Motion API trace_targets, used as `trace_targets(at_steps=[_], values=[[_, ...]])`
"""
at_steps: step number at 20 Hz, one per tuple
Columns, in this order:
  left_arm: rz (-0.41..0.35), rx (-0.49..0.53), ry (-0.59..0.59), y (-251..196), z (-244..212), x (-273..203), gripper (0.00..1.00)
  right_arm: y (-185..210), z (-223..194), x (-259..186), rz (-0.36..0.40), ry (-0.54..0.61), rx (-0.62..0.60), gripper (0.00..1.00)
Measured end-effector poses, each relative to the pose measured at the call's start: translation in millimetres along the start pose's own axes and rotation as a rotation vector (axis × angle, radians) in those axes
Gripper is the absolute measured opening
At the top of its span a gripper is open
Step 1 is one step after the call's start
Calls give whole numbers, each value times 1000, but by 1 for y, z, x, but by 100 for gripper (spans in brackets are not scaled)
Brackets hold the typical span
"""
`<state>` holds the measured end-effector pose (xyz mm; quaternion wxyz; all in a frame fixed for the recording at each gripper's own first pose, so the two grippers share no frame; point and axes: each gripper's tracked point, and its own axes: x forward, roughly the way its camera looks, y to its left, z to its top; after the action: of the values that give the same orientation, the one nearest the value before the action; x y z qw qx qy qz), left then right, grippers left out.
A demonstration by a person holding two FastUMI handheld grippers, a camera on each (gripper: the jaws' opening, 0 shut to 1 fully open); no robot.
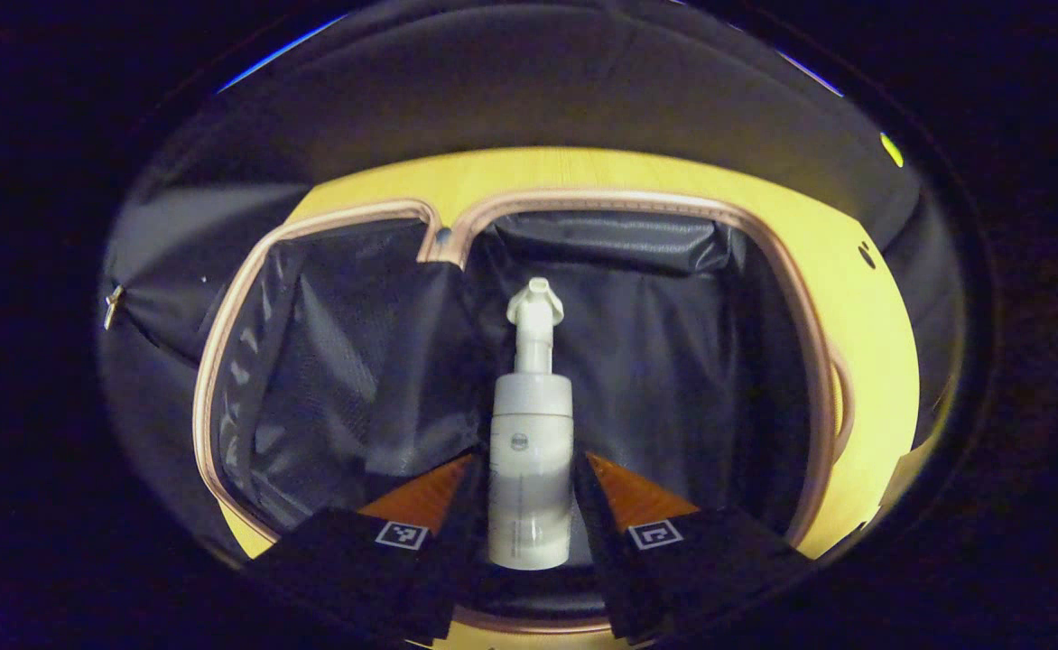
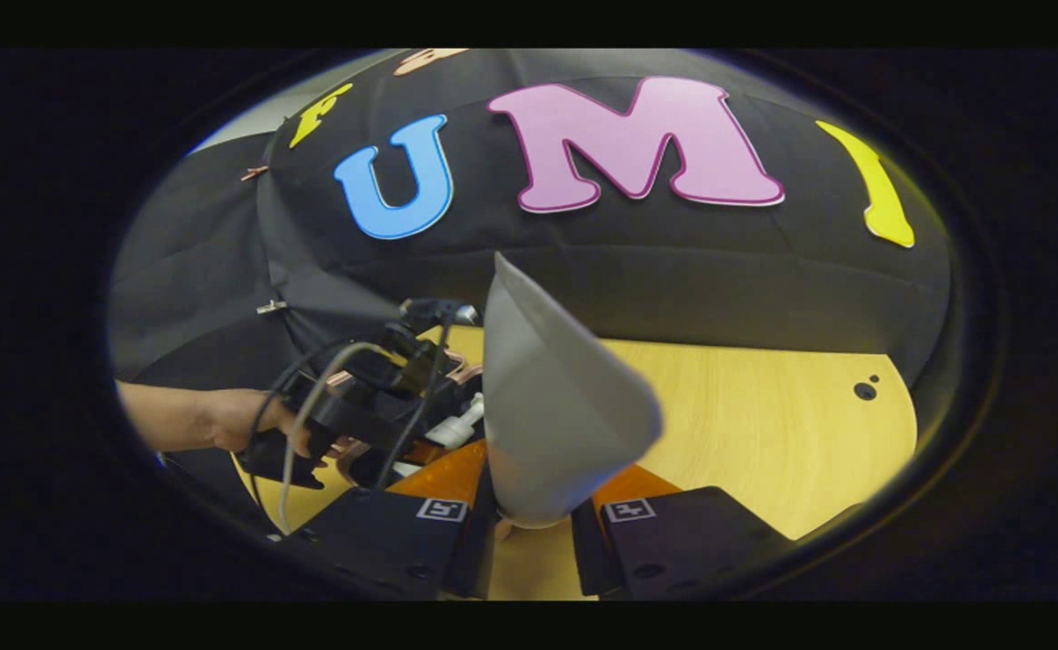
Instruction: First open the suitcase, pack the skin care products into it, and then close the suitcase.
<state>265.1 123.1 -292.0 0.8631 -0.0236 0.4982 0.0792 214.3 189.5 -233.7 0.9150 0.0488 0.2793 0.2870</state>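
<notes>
Fingers [image 1: 430,492] of the left gripper [image 1: 529,492] clamp a white pump bottle [image 1: 529,451] by its rigid, smooth barrel, the best hold, above the open suitcase [image 1: 637,298]. The right gripper [image 2: 529,492] pinches a soft grey tube [image 2: 556,424] over the wooden table [image 2: 764,415].

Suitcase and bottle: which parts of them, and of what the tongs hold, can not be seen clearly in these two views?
- Pump bottle, left gripper view: its label print is too small.
- Suitcase, left gripper view: its near rim is covered by the left tongs.
- Grey object, right gripper view: too near the camera to identify; its lower end sits between the right tongs.
</notes>
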Motion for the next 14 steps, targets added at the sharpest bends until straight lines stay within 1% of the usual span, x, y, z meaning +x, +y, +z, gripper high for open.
trace_targets(at_steps=[1,3,4,6,8,10,11,13,14], values=[[-11,-1,-80,2,13,-20,69,4,-2,4,-3,11,1,40],[9,4,-222,16,31,-68,94,15,-6,16,-16,32,-13,40],[30,6,-287,25,36,-91,99,19,-12,23,-27,55,-21,40],[62,19,-365,38,38,-125,98,25,-22,39,-49,110,7,40],[54,25,-408,53,31,-154,98,35,-32,57,-61,165,80,40],[6,-12,-453,58,23,-175,98,45,-51,79,-75,235,116,40],[-26,-39,-455,57,12,-180,98,47,-62,85,-94,285,96,40],[-59,-88,-430,60,-17,-179,99,46,-78,97,-135,337,51,40],[-69,-106,-411,62,-29,-177,99,48,-84,101,-151,361,63,40]])
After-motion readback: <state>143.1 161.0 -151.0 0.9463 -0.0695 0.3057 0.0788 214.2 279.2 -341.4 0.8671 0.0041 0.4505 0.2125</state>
